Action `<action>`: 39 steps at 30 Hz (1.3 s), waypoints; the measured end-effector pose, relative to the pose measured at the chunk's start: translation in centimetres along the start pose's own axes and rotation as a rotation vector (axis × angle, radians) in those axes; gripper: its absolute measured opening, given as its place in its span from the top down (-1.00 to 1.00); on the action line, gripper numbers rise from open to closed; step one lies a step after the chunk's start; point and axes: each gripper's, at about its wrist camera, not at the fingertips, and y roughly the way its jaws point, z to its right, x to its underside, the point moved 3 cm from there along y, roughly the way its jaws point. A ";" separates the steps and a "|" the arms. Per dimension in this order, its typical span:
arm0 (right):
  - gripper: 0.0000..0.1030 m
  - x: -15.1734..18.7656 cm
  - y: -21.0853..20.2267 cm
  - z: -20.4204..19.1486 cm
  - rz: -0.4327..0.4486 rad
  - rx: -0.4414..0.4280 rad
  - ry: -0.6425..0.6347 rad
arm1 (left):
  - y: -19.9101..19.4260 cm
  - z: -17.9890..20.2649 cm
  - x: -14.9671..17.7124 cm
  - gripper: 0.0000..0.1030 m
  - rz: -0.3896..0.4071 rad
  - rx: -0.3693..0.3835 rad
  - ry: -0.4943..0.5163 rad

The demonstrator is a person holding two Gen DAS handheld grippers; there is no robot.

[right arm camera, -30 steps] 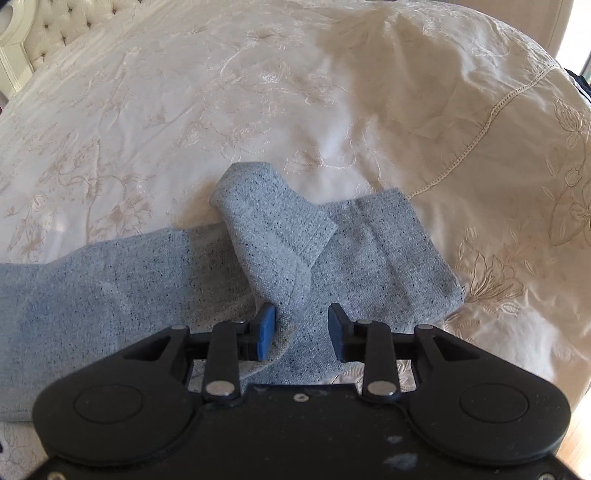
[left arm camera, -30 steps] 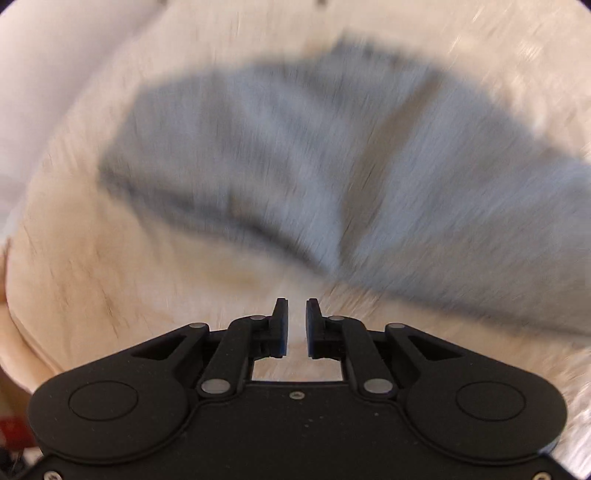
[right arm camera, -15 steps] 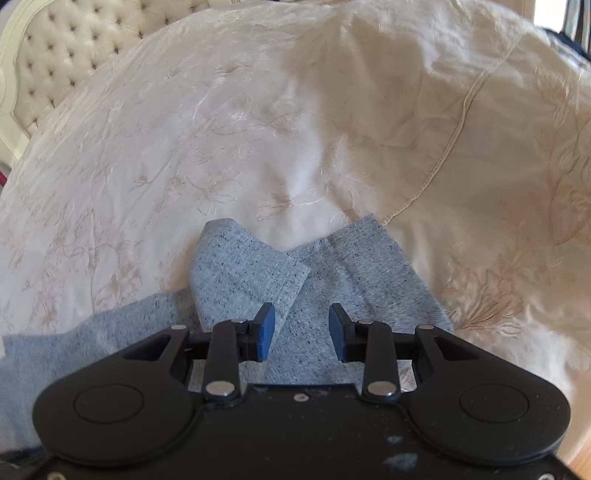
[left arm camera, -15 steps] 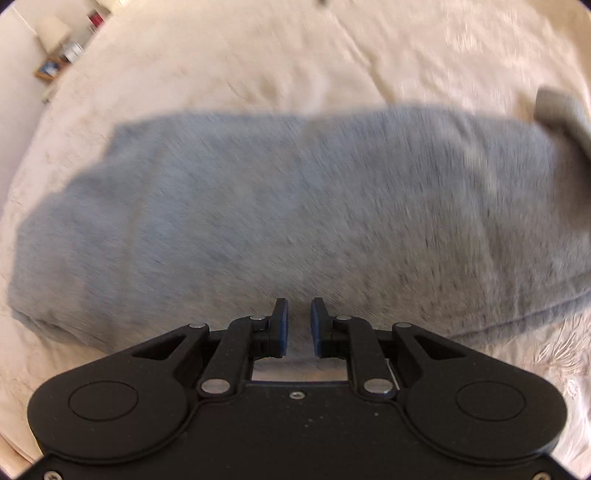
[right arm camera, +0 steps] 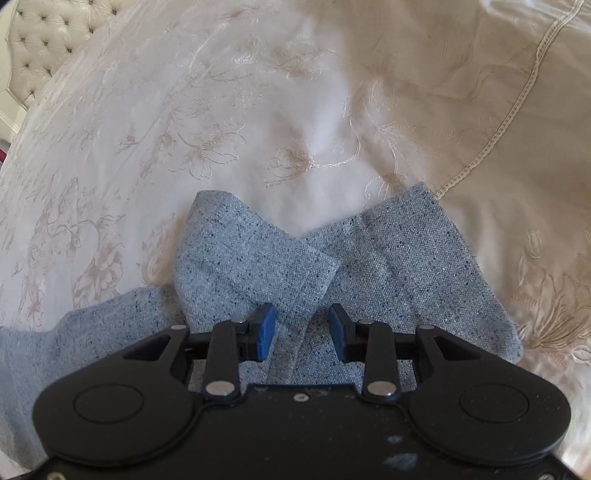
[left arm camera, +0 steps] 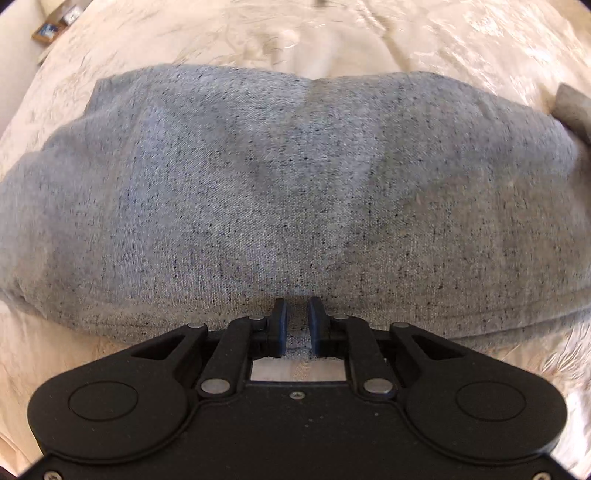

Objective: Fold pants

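Observation:
Grey speckled pants [left arm camera: 288,206] lie spread across the cream bedspread [left arm camera: 332,37] in the left wrist view. My left gripper [left arm camera: 295,314] sits low at the near edge of the cloth, jaws narrowly apart with the fabric edge between them. In the right wrist view the two leg ends [right arm camera: 332,258] lie crossed, one cuff folded over the other. My right gripper [right arm camera: 301,325] is open just above the crossed cuffs, holding nothing.
The embroidered bedspread [right arm camera: 221,129] surrounds the pants on all sides. A tufted headboard [right arm camera: 48,37] stands at the far left of the right wrist view. A corded seam [right arm camera: 509,114] runs across the cover at the right. Small items [left arm camera: 55,26] sit off the bed, top left.
My left gripper swept over the pants and dropped to their near edge, jaws now straddling the cloth. My right gripper moved closer over the crossed cuffs and stayed open.

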 end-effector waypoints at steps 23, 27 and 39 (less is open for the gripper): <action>0.81 2.4 -9.5 4.3 0.157 0.147 0.044 | -0.4 0.0 1.1 0.68 0.029 0.038 0.027; 0.39 2.4 -8.1 4.0 0.172 0.081 0.048 | -0.4 0.0 1.0 0.68 0.028 0.038 0.039; 0.34 0.3 -1.0 0.4 0.090 0.056 -0.132 | -0.5 1.7 0.7 0.68 0.031 -0.013 0.043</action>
